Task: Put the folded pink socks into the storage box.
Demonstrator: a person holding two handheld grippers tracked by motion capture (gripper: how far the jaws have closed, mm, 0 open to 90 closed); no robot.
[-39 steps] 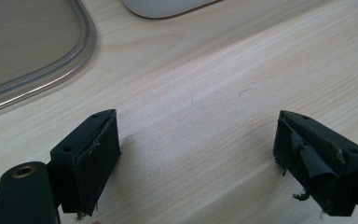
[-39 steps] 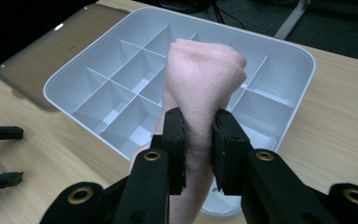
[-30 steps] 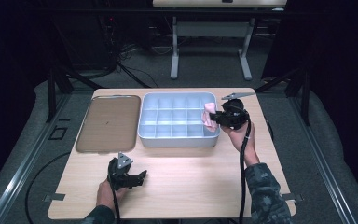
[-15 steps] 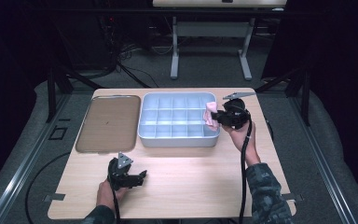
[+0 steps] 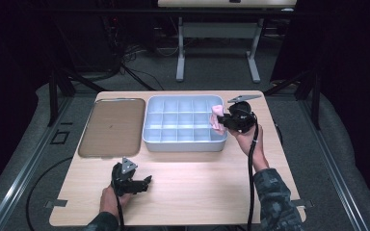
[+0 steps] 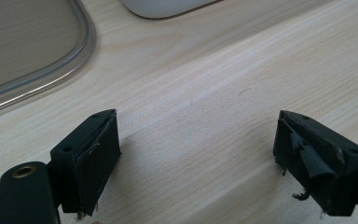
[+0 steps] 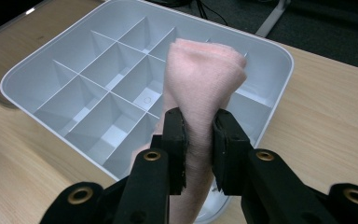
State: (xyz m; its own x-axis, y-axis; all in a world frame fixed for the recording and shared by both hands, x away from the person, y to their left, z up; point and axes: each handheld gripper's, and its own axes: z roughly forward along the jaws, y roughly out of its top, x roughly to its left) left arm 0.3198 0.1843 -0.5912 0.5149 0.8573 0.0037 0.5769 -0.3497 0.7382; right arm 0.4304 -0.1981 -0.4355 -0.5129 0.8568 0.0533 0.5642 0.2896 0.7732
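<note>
Dark room, wooden surface (image 5: 197, 178); right gripper (image 7: 198, 140) pinching pink cloth (image 7: 205, 79) above divided tray (image 7: 46, 70), poised for compartment drop; left gripper (image 6: 196, 158) spread, idle, clear of work.

A lab-like recording room: dark curtained walls, grey carpet, cables (image 5: 125, 72) on the floor, plain wooden table (image 5: 197, 173).

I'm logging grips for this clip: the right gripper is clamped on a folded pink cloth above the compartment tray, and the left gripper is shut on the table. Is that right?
Not quite. The left gripper is open: the left gripper view shows its jaws wide apart over bare table, holding nothing. The rest stands: the right gripper is clamped on the pink cloth above the compartment tray.
</note>
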